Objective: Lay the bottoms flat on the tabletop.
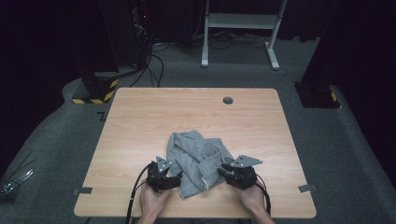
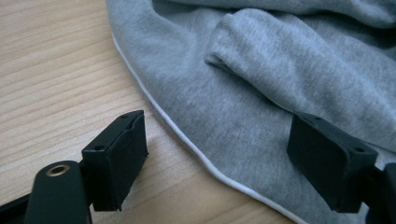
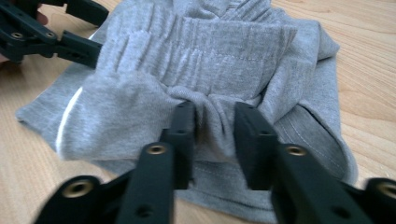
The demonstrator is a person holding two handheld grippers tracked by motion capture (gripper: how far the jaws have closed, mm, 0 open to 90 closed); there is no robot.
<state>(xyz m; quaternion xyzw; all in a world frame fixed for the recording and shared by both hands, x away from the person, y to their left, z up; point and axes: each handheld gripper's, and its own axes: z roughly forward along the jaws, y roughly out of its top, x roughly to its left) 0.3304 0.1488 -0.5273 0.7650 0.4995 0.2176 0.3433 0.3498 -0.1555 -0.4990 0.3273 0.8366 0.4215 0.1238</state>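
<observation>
Right gripper view | grey garment bunched, blurred between right gripper

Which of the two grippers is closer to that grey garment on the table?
The right. The right gripper has a bunched fold of the grey garment between its jaws. The left gripper hovers open over the garment's white-trimmed edge, pressing on nothing.

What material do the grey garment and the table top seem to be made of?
Grey garment: probably soft knitted cotton jersey, matte; fine heathered texture, a ribbed gathered band and a white edge trim show. Light rectangular table top: wood-grain laminate or veneer, smooth with a low sheen; which one is unclear.
</observation>
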